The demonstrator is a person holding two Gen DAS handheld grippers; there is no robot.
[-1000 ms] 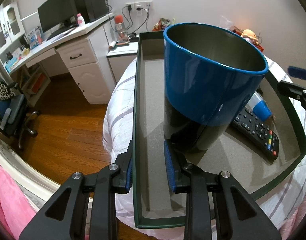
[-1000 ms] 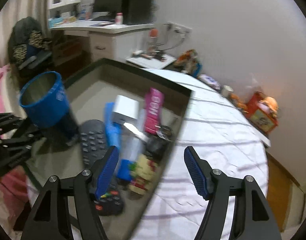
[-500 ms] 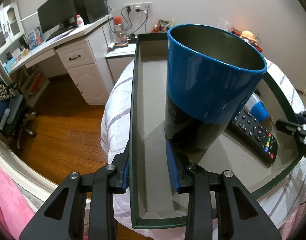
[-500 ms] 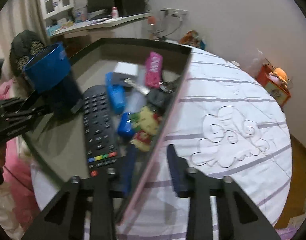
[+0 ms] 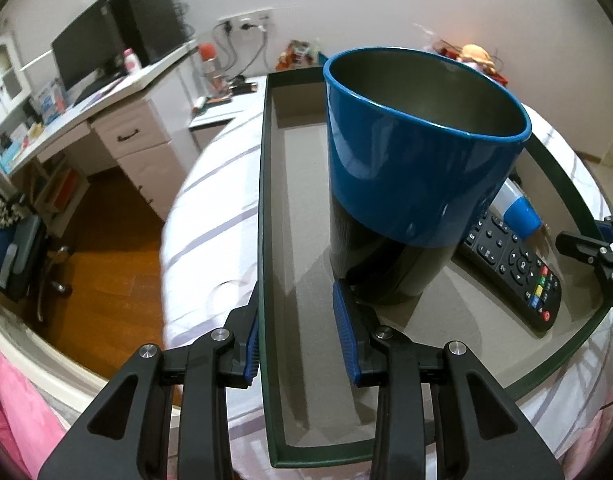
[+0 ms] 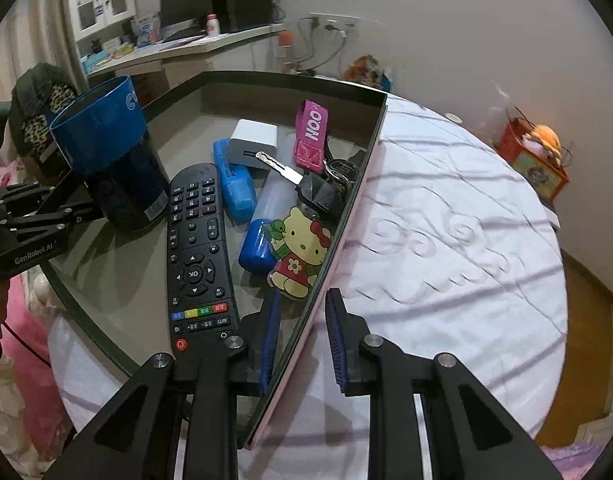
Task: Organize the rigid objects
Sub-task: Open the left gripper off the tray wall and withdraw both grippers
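Gripping the tray (image 5: 262, 216) by two opposite walls, we are readying it for a move across the bed (image 6: 446, 240). The left tool (image 5: 296, 332) is straddling the tray's left wall, one pad outside and one inside, narrowly parted; whether the pads are really pressing on the wall we cannot tell. The right tool (image 6: 302, 344) has just been closing, and its jaws are now nearly together with the right wall between them, so we are judging it clamped.

Inside, the tall blue cup (image 5: 410, 184) is standing upright just ahead of the left tool's inner pad, near the left wall. The remote (image 6: 194, 248) is lying flat in the middle, and the keys, the Hello Kitty tag (image 6: 300, 256), the white charger (image 6: 253, 142) and the blue capsule (image 6: 256, 250) are crowding the right wall.

To do this well, we are keeping both walls level and moving both hands together, since the cup is top-heavy and likely to tip first. We are also confirming the left grip before lifting, and avoiding any jerk that sends the loose things sliding.
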